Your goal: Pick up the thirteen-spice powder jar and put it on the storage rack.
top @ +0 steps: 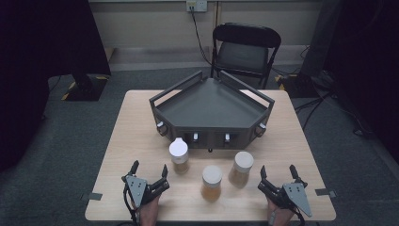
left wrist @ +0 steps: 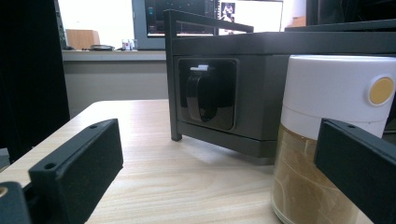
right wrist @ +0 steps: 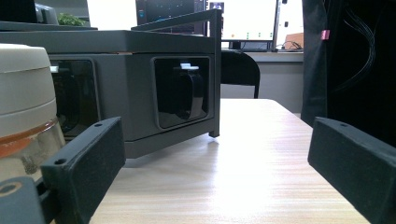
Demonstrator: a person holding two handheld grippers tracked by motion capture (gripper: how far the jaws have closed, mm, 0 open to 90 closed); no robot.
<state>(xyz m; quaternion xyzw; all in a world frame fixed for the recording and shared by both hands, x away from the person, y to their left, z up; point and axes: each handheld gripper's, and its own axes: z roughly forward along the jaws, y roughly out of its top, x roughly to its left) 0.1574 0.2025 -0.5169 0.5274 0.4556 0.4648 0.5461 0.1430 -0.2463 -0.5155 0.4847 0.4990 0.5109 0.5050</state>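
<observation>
The left gripper (top: 149, 169) rests at the lower left of the high view, jaws spread and holding nothing. The right gripper (top: 277, 171) rests at the lower right, jaws likewise spread and empty. Three white-lidded jars stand on the worktop (top: 141, 122) between them: the left jar (top: 179, 154) nearest the left gripper, the middle jar (top: 211, 182) lowest in frame, the right jar (top: 242, 168) near the right gripper (all upright, apart from each other). The dark tray (top: 211, 106) sits above the jars, at frame centre. In the left gripper view, a jar (left wrist: 327, 140) stands at the right, just beyond the right-hand jaw.
</observation>
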